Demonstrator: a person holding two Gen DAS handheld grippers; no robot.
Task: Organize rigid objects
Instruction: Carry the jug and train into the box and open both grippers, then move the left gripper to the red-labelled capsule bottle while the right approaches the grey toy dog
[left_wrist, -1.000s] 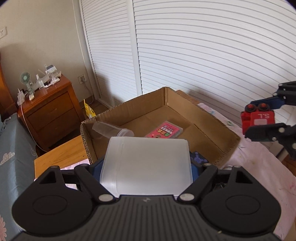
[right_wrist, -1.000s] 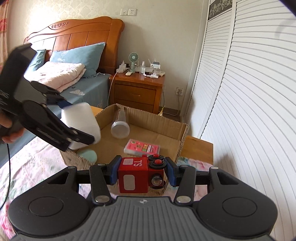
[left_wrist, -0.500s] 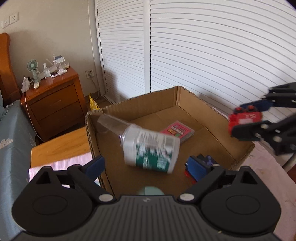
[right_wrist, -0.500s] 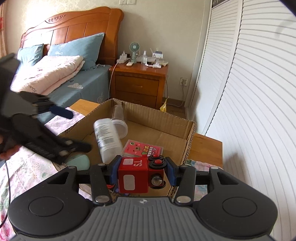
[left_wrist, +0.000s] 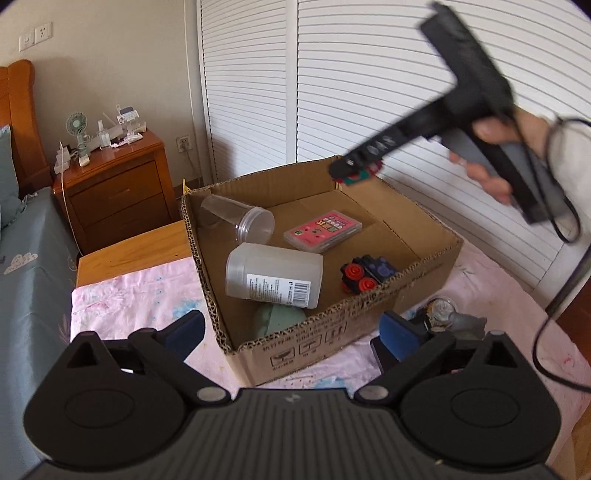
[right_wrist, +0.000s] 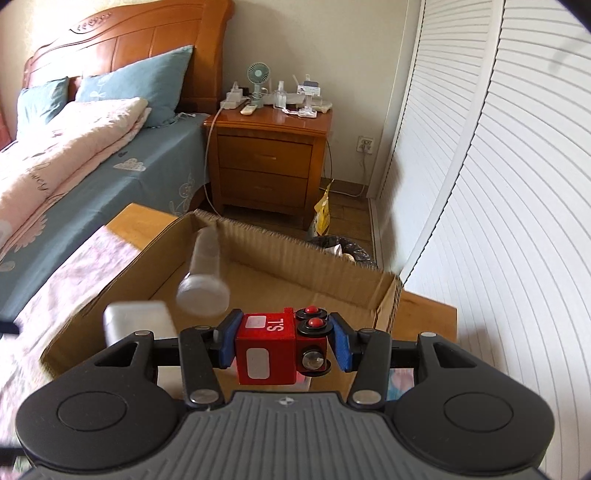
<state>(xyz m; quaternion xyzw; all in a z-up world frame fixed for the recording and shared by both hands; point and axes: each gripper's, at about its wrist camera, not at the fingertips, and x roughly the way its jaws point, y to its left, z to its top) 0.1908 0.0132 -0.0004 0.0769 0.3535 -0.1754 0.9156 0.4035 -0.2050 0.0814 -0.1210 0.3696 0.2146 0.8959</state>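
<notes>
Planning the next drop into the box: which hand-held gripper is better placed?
Right: the right hand-held gripper already clamps the red toy block above the cardboard box. The left hand-held gripper is open, empty.

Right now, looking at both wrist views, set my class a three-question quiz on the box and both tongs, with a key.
1. True or false: the left tongs hold a white jar.
2. What do the right tongs grip?
A. pink card case
B. red toy block
C. clear cup
3. Fill in: the clear cup lies on its ____ in the cardboard box.

Key
1. False: they are open and empty; the jar lies in the box.
2. B, the red toy block.
3. side
</notes>
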